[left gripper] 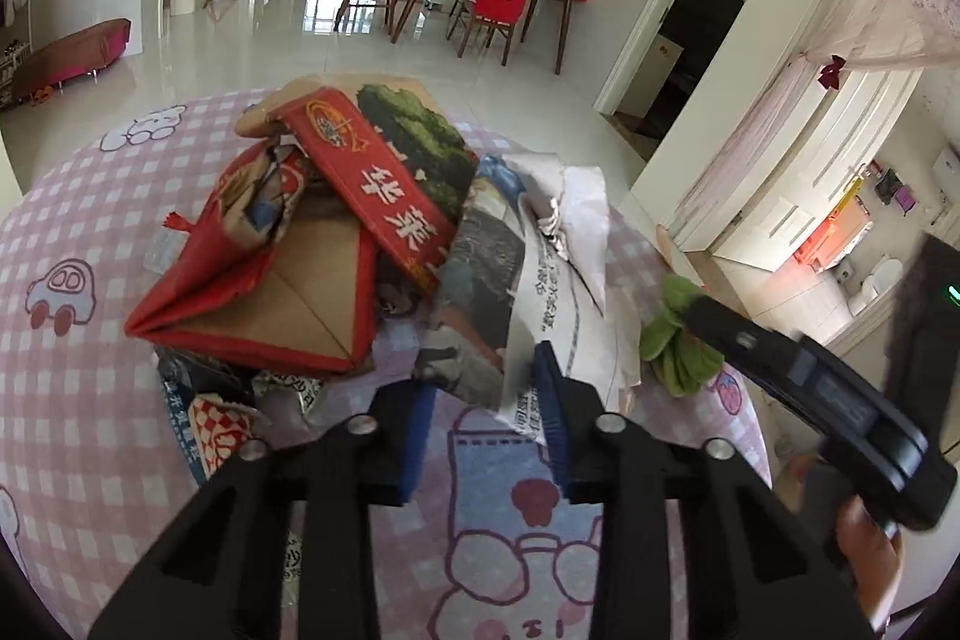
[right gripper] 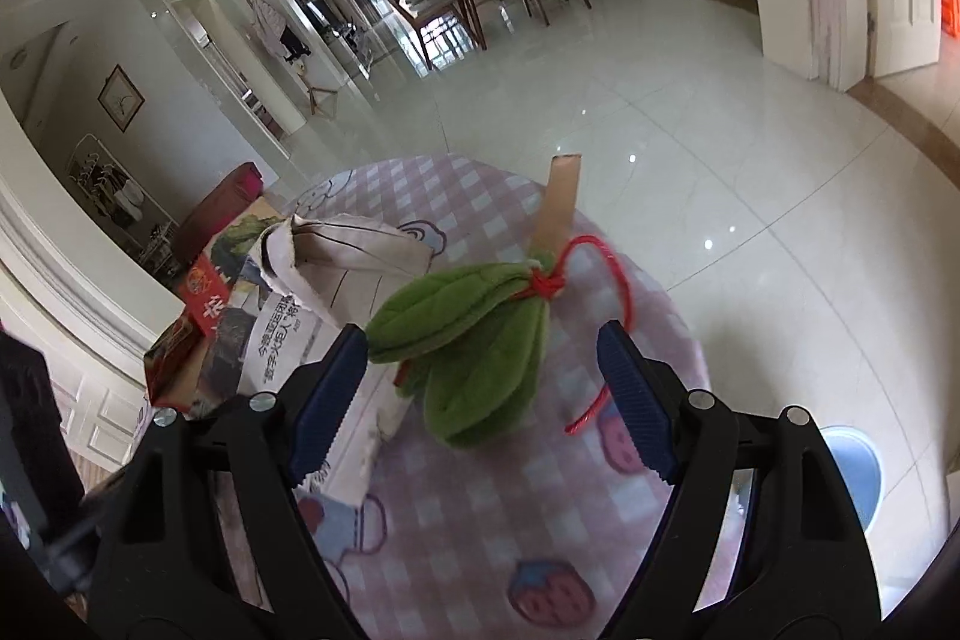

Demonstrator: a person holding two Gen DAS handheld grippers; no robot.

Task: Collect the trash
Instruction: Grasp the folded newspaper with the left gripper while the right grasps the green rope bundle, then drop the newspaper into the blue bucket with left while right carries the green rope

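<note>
Newspaper (left gripper: pixel 534 316) between left gripper (left gripper: pixel 489 418) jaws, grip unclear; right gripper (right gripper: pixel 480 400) gapes around green leaves (right gripper: pixel 474 340).

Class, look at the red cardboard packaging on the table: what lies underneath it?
Under the red cardboard packaging a dark printed wrapper pokes out, resting on the pink checked tablecloth. Newspaper lies beside it. Anything further beneath is covered.
</note>
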